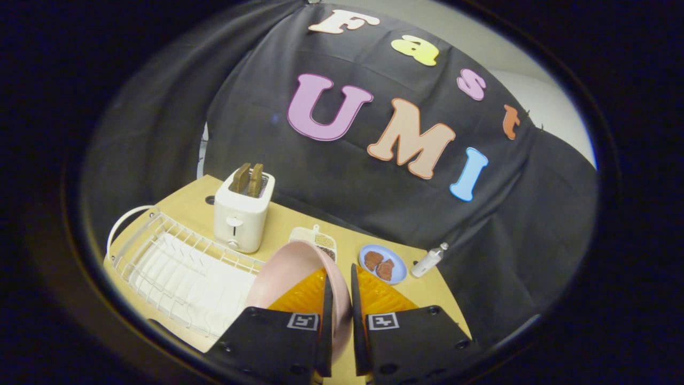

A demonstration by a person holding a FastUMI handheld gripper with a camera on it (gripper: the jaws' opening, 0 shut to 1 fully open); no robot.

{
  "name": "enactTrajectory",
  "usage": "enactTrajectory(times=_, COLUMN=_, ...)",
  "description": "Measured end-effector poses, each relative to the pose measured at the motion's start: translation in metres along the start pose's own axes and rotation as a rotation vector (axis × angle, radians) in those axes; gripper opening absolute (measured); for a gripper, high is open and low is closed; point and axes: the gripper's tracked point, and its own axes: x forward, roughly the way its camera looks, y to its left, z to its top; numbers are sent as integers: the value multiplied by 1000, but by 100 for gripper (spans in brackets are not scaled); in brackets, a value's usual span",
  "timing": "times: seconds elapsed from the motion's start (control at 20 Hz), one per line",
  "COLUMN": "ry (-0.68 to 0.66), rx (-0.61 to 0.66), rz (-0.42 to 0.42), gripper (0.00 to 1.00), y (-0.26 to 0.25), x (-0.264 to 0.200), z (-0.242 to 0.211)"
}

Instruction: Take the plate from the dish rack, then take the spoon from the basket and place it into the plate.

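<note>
A pink plate point(291, 272) stands on edge between my gripper's point(341, 283) fingers, which press on its rim from both sides. The plate is lifted, tilted, and hangs over the right end of the white wire dish rack point(176, 267). The rack sits on the wooden table point(288, 222) left of the fingers, and the slots I can see hold nothing.
A white toaster point(243, 214) with two slices of toast stands behind the rack. Beyond the fingers lie a small white tray with grains point(316, 238), a blue saucer with brown pieces point(382, 263) and a small white bottle on its side point(428, 260) near the table's right edge.
</note>
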Motion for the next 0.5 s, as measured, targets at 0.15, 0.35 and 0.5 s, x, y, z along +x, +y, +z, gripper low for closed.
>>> enactTrajectory(times=0.15, ry=-12, rx=39, rz=-27, gripper=20, y=-41, x=-19, z=-2)
enactTrajectory(times=0.35, ry=-17, rx=97, rz=-70, gripper=20, y=-109, x=-52, z=-20)
enactTrajectory(times=0.5, ry=-1, rx=159, rz=-84, gripper=20, y=-143, x=-63, z=-53)
